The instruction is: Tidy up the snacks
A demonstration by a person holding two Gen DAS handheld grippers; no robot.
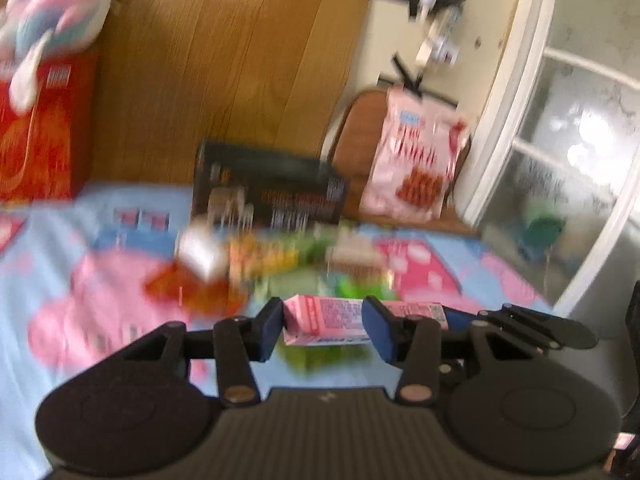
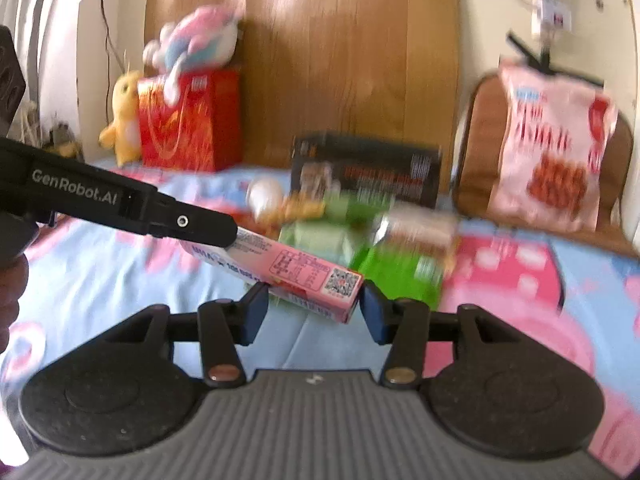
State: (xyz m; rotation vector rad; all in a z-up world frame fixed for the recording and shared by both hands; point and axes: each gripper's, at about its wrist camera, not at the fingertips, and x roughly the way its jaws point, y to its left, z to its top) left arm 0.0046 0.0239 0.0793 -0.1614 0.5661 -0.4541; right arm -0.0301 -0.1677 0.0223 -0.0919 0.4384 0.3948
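Holding pink snack box (image 2: 298,276) at one end between left gripper (image 1: 325,326) fingers, above patterned bed sheet (image 2: 100,280). Right gripper (image 2: 314,308) fingers spread around its other end, contact unclear. Lying behind: blurred snack pile (image 2: 360,232).

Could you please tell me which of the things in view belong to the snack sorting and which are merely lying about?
Job:
pink carton, held at both ends by left tongs and right tongs
snack pile
pink bag
black box

Lying about:
red gift bag
plush toys
chair
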